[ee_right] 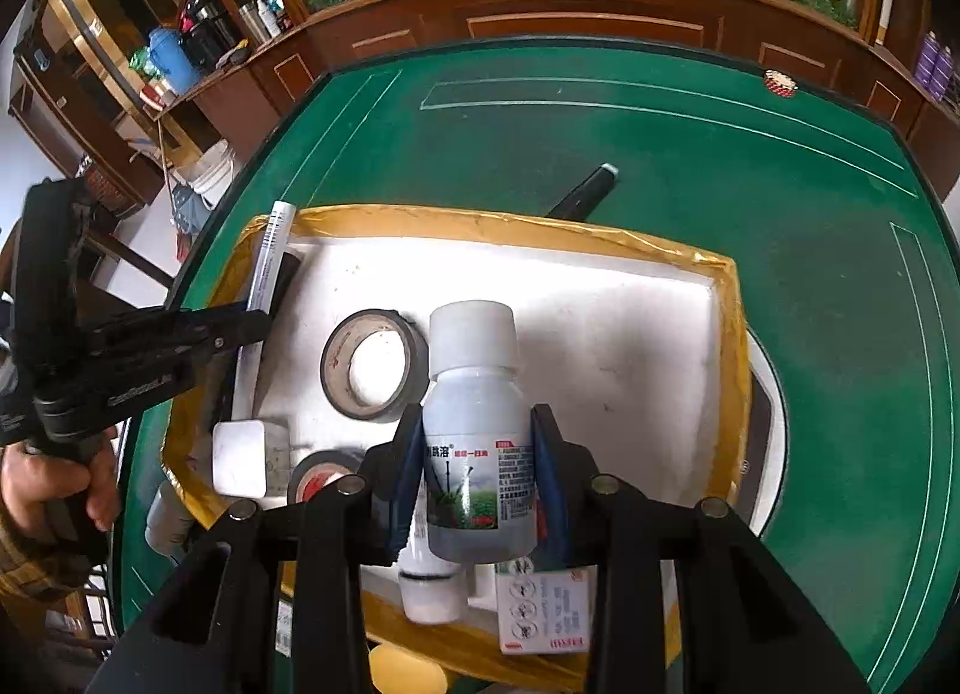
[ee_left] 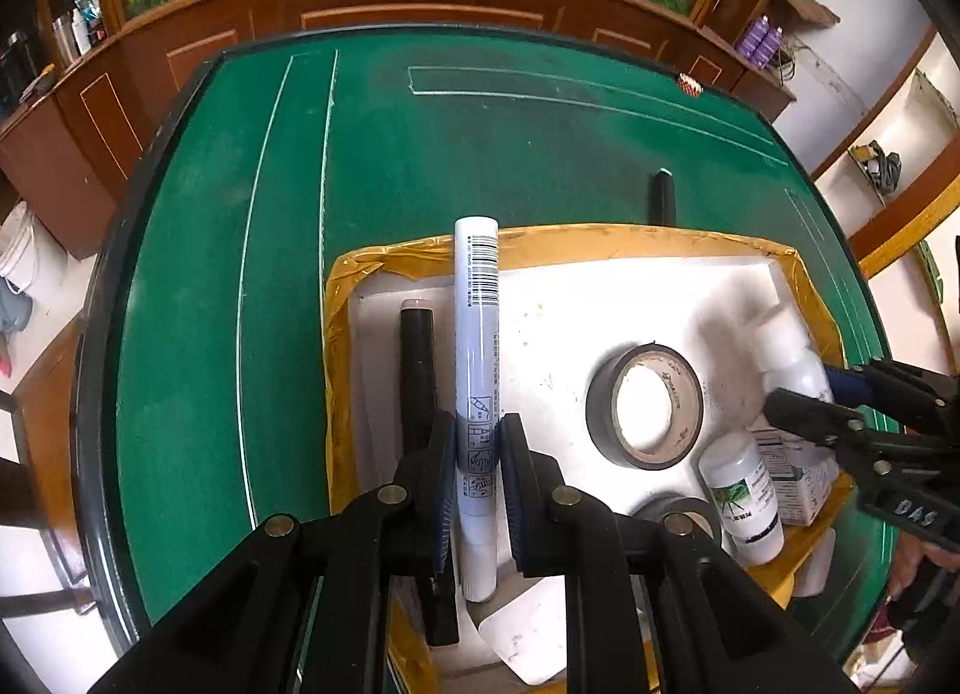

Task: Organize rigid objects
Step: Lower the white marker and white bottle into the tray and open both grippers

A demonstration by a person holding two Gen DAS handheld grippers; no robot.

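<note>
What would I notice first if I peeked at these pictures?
Probably the white marker pen pinched in the left gripper over the white tray. Next, the white bottle squeezed by the right gripper, with a grey tape roll lying in the tray just left of it.

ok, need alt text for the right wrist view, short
The right gripper clamps a white plastic bottle with a white cap over a white foam tray edged in yellow tape on a green felt table. A grey tape roll lies in the tray, and the left gripper holds a white marker pen at its left edge.
</note>
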